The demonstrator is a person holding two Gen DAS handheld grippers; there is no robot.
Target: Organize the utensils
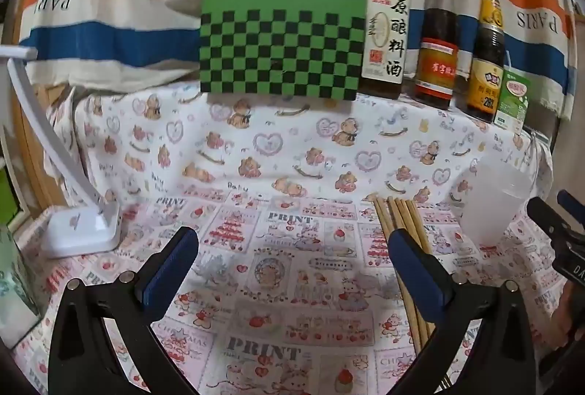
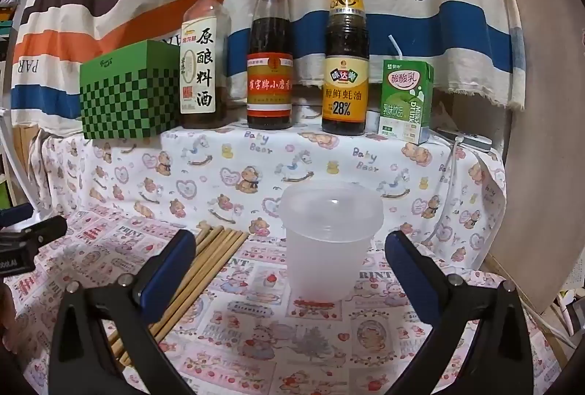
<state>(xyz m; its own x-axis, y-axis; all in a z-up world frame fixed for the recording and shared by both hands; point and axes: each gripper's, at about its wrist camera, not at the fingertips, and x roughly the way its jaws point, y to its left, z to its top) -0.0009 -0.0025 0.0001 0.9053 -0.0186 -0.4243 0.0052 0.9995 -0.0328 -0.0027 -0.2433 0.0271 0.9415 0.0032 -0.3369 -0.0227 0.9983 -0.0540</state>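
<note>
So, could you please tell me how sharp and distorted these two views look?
Left wrist view: strong fisheye bending, dark vignette corners, the green checkered box slightly motion-blurred. Right wrist view: same barrel distortion, but bottle labels read crisply; the translucent cup shows a small glare spot.

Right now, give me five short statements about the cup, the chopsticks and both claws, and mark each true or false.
1. The plastic cup stands upright on the cloth. True.
2. The chopsticks are already in the cup. False: they lie flat on the cloth beside it, with the cup holding nothing that shows.
3. The left claw is shut on a chopstick. False: its jaws stand wide apart and hold nothing.
4. The right claw is open, with the cup ahead between its fingers. True.
5. The milk carton stands to the left of the green checkered box. False: in the right wrist view it stands at the far right of the row, beyond the three bottles.
</note>
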